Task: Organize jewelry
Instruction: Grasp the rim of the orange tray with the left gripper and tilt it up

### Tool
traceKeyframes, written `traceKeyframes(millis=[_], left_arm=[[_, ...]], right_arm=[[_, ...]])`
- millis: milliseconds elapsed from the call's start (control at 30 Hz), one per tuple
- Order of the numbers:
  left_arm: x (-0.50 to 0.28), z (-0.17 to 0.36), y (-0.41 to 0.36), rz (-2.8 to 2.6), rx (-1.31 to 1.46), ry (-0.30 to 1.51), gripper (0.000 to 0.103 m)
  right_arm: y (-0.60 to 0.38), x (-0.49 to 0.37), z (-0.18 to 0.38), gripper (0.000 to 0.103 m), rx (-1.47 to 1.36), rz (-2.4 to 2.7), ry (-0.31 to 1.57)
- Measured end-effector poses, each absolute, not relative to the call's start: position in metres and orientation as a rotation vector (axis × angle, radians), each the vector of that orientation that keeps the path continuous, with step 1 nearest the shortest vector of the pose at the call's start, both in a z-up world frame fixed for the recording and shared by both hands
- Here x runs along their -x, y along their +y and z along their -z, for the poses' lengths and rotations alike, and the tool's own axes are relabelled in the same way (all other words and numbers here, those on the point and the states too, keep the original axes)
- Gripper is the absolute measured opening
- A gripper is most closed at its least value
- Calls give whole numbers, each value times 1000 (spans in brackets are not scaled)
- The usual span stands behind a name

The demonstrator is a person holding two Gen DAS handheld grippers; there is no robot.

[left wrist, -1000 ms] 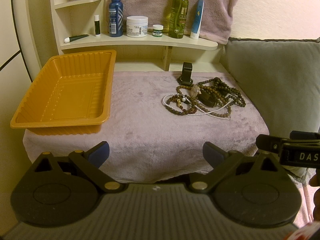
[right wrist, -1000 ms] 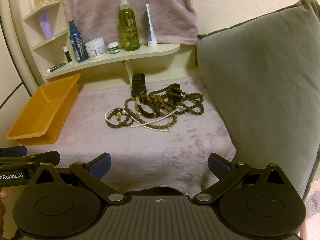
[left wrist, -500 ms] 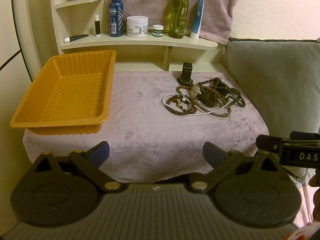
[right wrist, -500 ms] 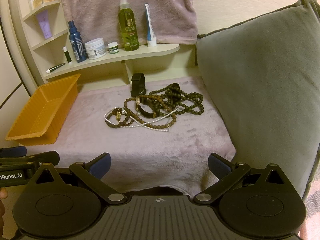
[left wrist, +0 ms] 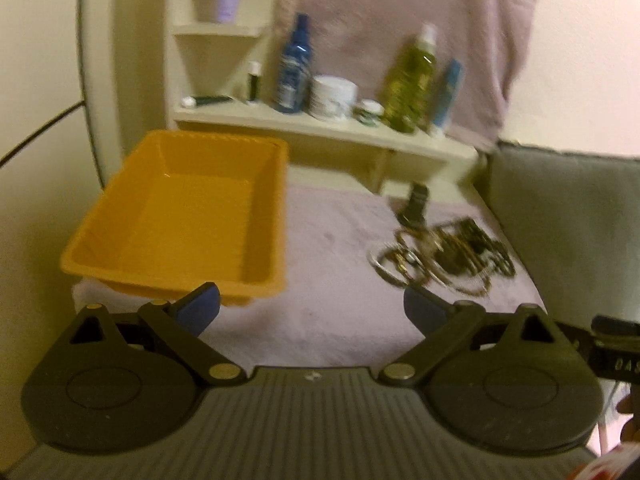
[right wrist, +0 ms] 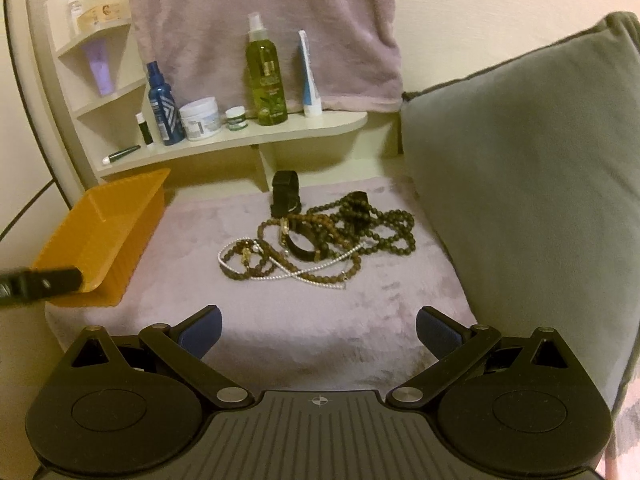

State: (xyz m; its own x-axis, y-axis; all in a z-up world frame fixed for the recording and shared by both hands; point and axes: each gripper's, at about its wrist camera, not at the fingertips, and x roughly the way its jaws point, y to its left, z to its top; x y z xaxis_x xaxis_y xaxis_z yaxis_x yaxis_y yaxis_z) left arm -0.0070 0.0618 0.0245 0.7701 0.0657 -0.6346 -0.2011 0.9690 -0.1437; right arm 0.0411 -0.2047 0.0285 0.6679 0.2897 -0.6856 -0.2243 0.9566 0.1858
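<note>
the jewelry pile (right wrist: pixel 316 242) is still one tangled heap on the fuzzy pink cover of the table (right wrist: pixel 280 320), right half, near the grey cushion (right wrist: pixel 520 184): brown bead strands, a thin pearl string, a dark watch band, plus a black clasp thing standing just behind it. nothing's been lifted. what changed is the left tool (left wrist: pixel 312 306): a second ago it was sitting dead level, now its view is all smeared and it has swung up and in toward the orange tray (left wrist: pixel 180 216), which looks bigger and sits empty at the table's left side. its jaws are spread wide, nothing in them. the right tool (right wrist: pixel 318 326) barely shifted, also wide open and empty, pointed at the heap. so i'd guess the sorting is only just kicking off. the tangle is the real obstacle, one strand will probably drag others. the shelf (right wrist: pixel 240 140) of bottles behind is well clear.
</note>
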Motion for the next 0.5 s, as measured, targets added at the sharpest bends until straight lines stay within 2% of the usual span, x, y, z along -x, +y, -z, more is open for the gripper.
traceKeyframes(millis=[233,500], left_arm=[[13,-32,139,-252,286,615,98],[20,-18,208,-354,201,543,97]], right_arm=[[-189,-50,-28,102,-55,-332,774],[-168,-61,-19,102,-17,-332,814]])
